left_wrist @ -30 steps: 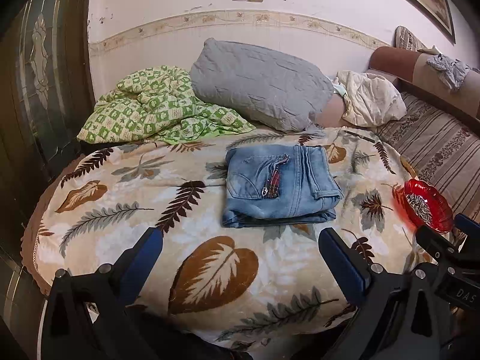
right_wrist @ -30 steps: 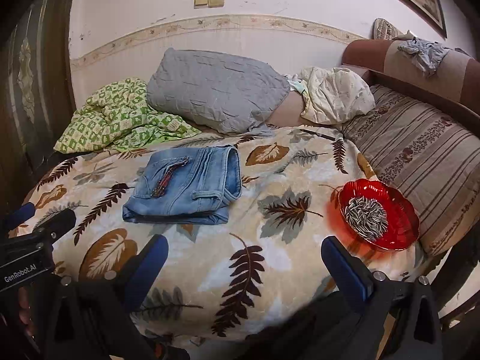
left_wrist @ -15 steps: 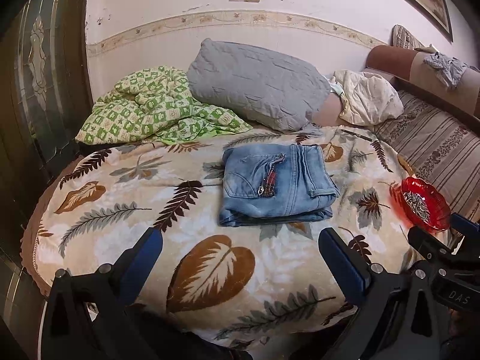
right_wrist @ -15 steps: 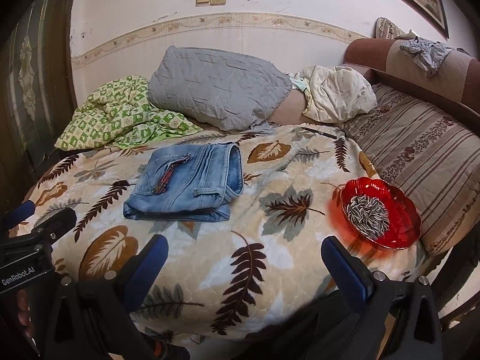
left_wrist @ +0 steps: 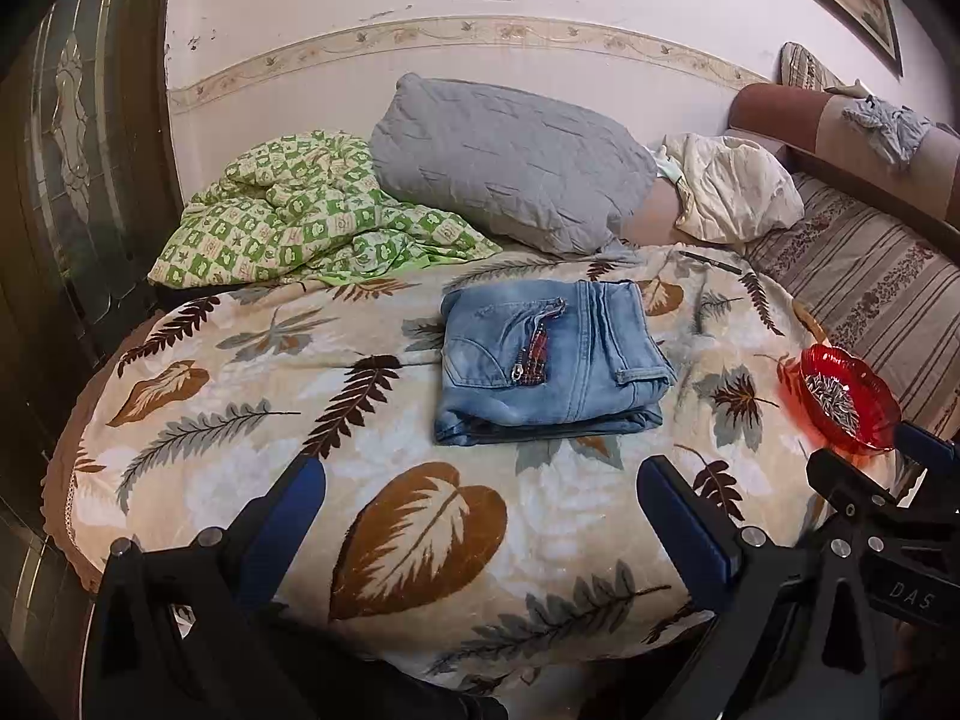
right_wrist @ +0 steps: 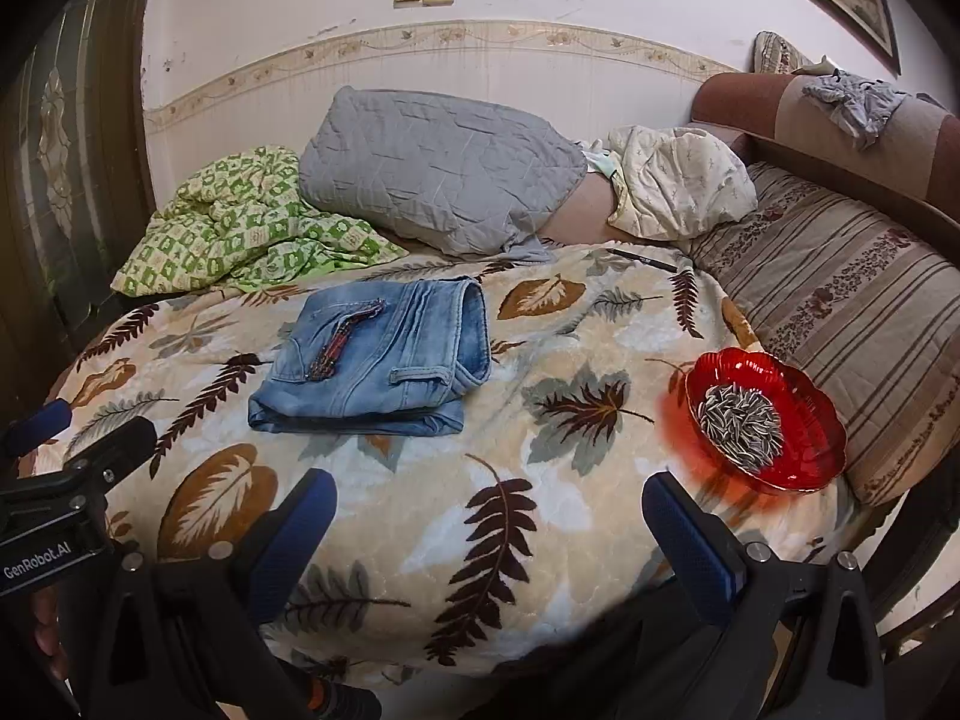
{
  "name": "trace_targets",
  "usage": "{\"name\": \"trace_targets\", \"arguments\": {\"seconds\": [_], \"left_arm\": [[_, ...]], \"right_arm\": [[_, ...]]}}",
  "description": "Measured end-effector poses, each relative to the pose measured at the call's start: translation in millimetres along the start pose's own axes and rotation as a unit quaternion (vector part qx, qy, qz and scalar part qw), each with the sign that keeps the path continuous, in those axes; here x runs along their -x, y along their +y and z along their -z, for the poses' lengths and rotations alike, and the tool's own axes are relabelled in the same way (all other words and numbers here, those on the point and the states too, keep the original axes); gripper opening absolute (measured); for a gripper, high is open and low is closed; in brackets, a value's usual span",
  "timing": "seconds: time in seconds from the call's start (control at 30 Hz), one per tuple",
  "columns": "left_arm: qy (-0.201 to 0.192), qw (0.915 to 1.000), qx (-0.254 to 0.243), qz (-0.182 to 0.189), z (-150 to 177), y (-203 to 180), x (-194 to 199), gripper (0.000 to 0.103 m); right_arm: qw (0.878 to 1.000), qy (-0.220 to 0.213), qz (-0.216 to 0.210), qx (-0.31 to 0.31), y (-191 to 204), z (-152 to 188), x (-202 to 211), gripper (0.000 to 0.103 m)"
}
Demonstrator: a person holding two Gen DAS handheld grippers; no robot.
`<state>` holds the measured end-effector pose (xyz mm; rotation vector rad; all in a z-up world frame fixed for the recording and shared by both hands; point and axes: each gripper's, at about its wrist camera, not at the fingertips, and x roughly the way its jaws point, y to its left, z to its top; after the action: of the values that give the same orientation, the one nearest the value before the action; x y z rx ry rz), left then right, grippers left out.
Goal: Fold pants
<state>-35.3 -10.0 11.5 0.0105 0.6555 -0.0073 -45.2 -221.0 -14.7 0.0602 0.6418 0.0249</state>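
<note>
**Folded jeans on the leaf-print blanket**

The folded jeans (left_wrist: 549,360) lie mid-blanket (left_wrist: 420,540), touched by neither gripper. A red glass dish (right_wrist: 765,417) nearby holds striped sunflower seeds (right_wrist: 741,427). The left gripper (left_wrist: 480,501), labelled "GenRobot.AI", and the right gripper (right_wrist: 489,516), marked "DAS", both stand spread and empty, their bodies cut off below.

Red bowl (right_wrist: 807,456) (seeds inside) on leaf-print blanket (right_wrist: 420,516); grey pillow (left_wrist: 510,162) beside green quilt (left_wrist: 300,210)
</note>
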Motion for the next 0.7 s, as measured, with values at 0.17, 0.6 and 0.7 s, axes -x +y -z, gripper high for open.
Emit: {"name": "trace_targets", "arguments": {"seconds": [0.17,0.6,0.7], "left_arm": [[0.002,1.0,-0.001,0.003,0.6,2.0,-0.8,0.103],[0.003,1.0,-0.001,0.005,2.8,4.3,-1.3,0.103],[0.004,1.0,-0.001,0.004,3.3,4.7,-1.1,0.103]], "right_arm": [[1.0,0.001,0.001,0.001,-0.1,0.7,-0.9,0.103],[1.0,0.004,0.001,0.0,-0.9,2.2,-1.6,0.103],[1.0,0.004,0.0,0.0,-1.7,2.1,-2.3,0.103]]}}
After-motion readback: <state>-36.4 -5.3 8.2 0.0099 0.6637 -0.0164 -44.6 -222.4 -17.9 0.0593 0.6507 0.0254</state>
